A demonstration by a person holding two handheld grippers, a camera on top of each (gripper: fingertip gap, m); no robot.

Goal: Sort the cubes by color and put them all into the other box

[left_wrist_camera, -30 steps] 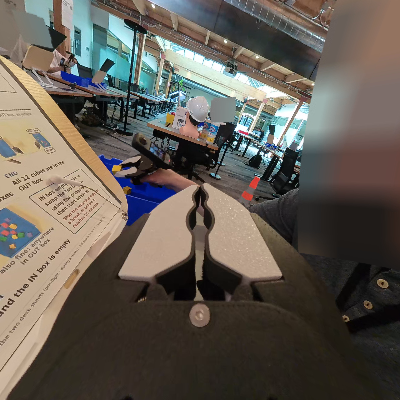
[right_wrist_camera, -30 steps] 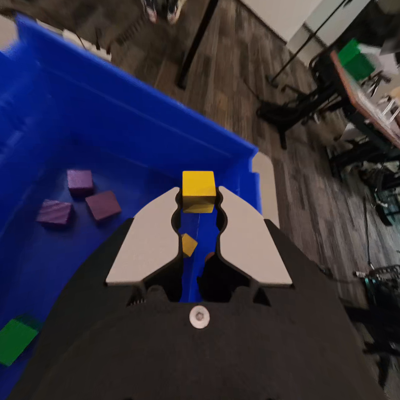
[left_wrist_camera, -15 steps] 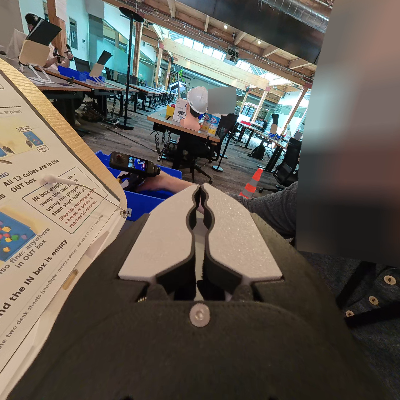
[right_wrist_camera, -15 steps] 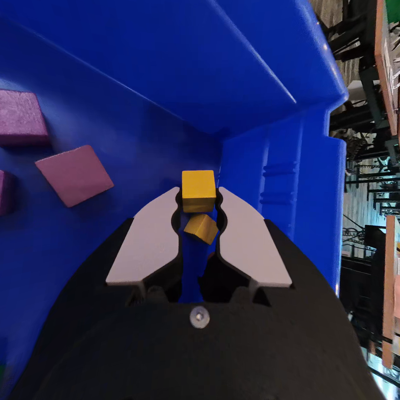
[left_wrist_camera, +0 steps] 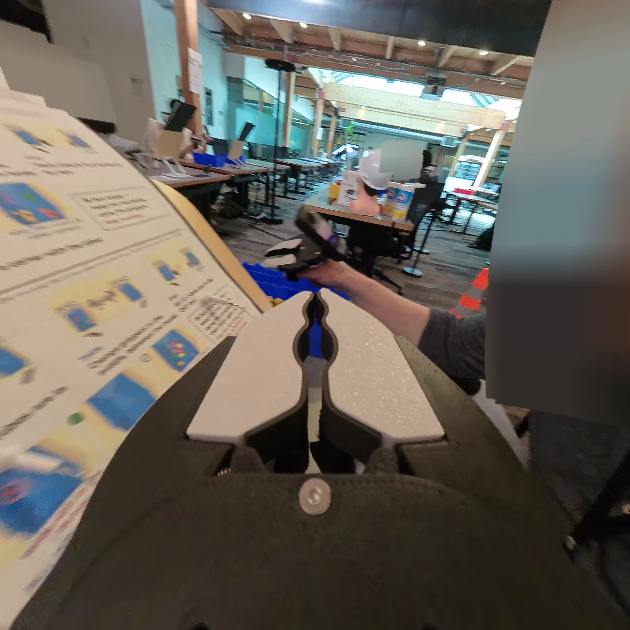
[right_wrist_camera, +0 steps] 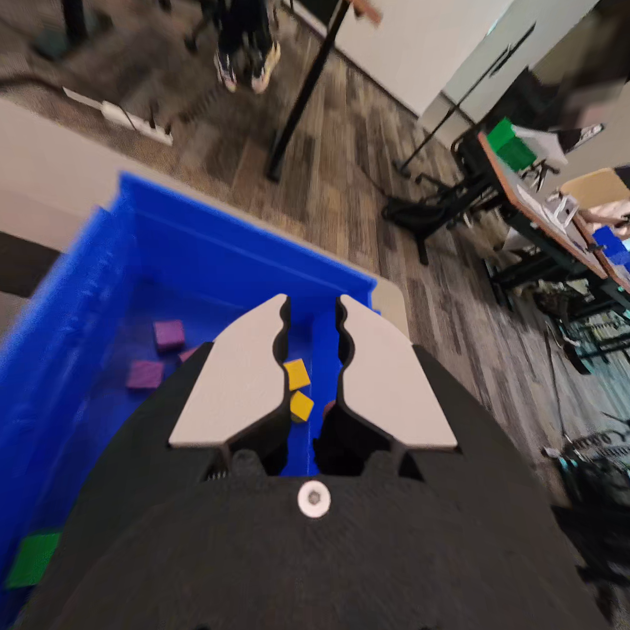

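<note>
1. Two yellow cubes (right_wrist_camera: 296,375) lie on the floor of the blue box (right_wrist_camera: 211,259), near its right-hand wall, one just behind the other and seen between my right fingers.
2. My right gripper (right_wrist_camera: 312,301) hangs above that box with its fingers (right_wrist_camera: 245,368) spread apart; nothing sits between the tips, only the blue of the box below.
3. Purple cubes (right_wrist_camera: 168,335) rest farther left on the box floor, near the far wall, close to one another but apart from the yellow pair.
4. One green cube (right_wrist_camera: 32,559) lies at the near left corner of the box.
5. My left gripper (left_wrist_camera: 314,296) is held well back from the box, its fingers (left_wrist_camera: 269,368) pressed together at the tips with nothing between them.
6. From the left wrist view, my right hand (left_wrist_camera: 325,274) carries the other gripper above the blue box's rim (left_wrist_camera: 272,283), its white fingers parted.
7. An instruction sheet (left_wrist_camera: 85,272) lies on the surface to the left of my left gripper, its print blurred.
8. An orange cone (left_wrist_camera: 472,293) stands on the floor beyond my right forearm, well apart from the box.
</note>
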